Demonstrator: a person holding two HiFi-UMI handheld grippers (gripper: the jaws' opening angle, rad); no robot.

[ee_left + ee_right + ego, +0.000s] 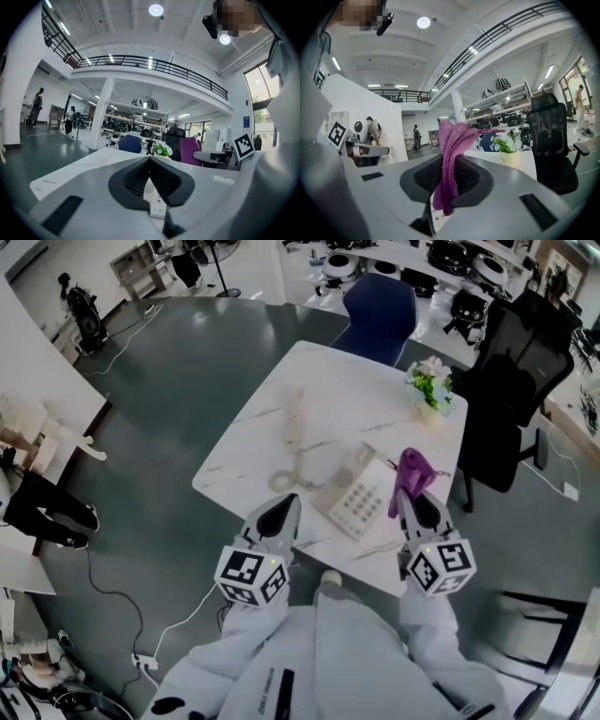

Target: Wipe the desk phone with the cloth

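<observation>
As seen from the head view, phone [354, 495] face up on the table [375, 381], near its front edge, between the two grippers. Handset [294, 418] off the cradle and lying farther out, tied to the base by the coiled cord [284, 480]; probably put there to bare the base for wiping. Left gripper [285, 504] low, just beside the phone's left corner. Right gripper [406, 498] over the phone's right edge, with the cloth [412, 468] sticking up from its tips. Flowers [431, 382] at the far right corner, well apart from the work.

From the left gripper view: jaws closed tip to tip, nothing between them. Below the tips, a strip of keys [155, 199], so pointed across the phone; likely parked close to steady the base during the wipe, though no contact visible.

From the right gripper view: jaws clamped on the cloth [451, 154] at mid-fold, one bunch rising above the tips, a tail hanging under them toward the keys [435, 220]. Gripped thus, most likely, to leave a loose end for dragging across the keys. Contact between tail and phone: not clear. Wiping judged about to begin; calls for lowering the tail onto the face and sweeping lightly.
</observation>
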